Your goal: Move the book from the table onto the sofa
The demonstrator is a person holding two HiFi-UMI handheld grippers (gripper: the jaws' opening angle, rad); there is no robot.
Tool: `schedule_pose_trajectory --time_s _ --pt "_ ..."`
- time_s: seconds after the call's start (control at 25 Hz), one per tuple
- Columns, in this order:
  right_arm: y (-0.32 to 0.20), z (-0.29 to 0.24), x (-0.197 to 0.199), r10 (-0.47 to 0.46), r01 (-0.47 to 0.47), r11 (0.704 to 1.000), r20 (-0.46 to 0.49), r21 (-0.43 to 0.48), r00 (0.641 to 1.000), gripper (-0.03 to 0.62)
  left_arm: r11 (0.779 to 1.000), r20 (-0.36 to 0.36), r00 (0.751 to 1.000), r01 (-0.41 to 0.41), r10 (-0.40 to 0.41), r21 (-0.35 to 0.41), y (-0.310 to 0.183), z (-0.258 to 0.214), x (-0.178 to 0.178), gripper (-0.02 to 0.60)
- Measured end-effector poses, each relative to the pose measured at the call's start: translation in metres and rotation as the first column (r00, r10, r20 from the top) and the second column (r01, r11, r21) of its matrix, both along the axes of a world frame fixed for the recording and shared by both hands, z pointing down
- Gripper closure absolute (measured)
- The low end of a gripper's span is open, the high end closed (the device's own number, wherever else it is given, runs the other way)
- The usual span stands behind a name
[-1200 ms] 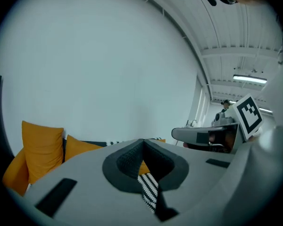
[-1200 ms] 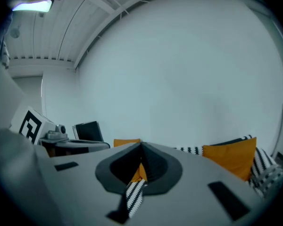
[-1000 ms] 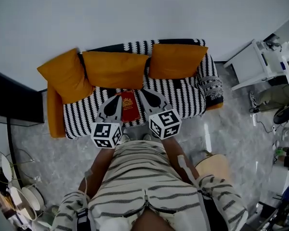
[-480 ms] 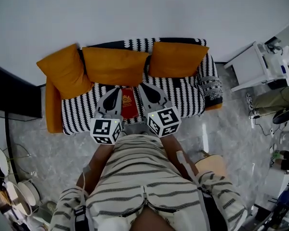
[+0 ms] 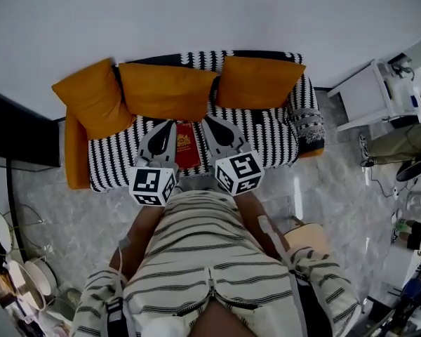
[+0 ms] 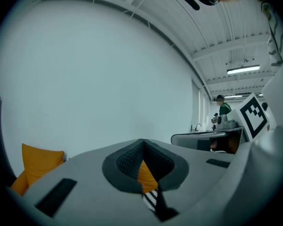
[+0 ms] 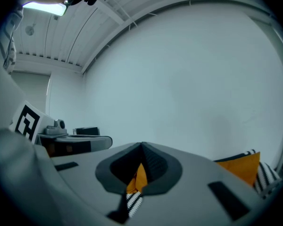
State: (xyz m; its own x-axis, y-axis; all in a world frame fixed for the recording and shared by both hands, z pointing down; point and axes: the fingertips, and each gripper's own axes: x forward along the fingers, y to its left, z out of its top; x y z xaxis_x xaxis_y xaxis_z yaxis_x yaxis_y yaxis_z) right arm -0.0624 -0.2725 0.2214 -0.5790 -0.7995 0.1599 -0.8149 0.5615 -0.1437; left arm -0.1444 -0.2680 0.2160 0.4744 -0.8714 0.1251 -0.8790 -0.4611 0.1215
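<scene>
The red book (image 5: 187,146) lies flat on the black-and-white striped sofa (image 5: 270,142), at the seat's front middle. My left gripper (image 5: 171,124) hovers just left of the book and my right gripper (image 5: 205,121) just right of it. Both point at the back cushions, jaws shut, nothing between them. In the left gripper view the shut gripper (image 6: 143,144) shows only an orange cushion (image 6: 145,175) and striped fabric through its notch. The right gripper (image 7: 141,148) view looks the same. Whether either gripper touches the book I cannot tell.
Three orange cushions (image 5: 167,90) lean on the sofa back. A white cabinet (image 5: 368,93) stands at the right, a dark panel (image 5: 17,139) at the left, a wooden stool (image 5: 310,243) by my right leg. A person (image 6: 222,108) stands far off.
</scene>
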Motion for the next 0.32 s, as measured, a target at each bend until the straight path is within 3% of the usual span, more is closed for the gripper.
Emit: schedule_pose_trajectory --time_s 0.32 --pt "-0.0046 0.0020 -0.0001 -0.019 0.019 1.000 -0.013 0.002 1.000 0.580 1.000 0.009 1.000 0.008 -0.008 -0.009 -0.0042 0.0028 0.0022 0.577"
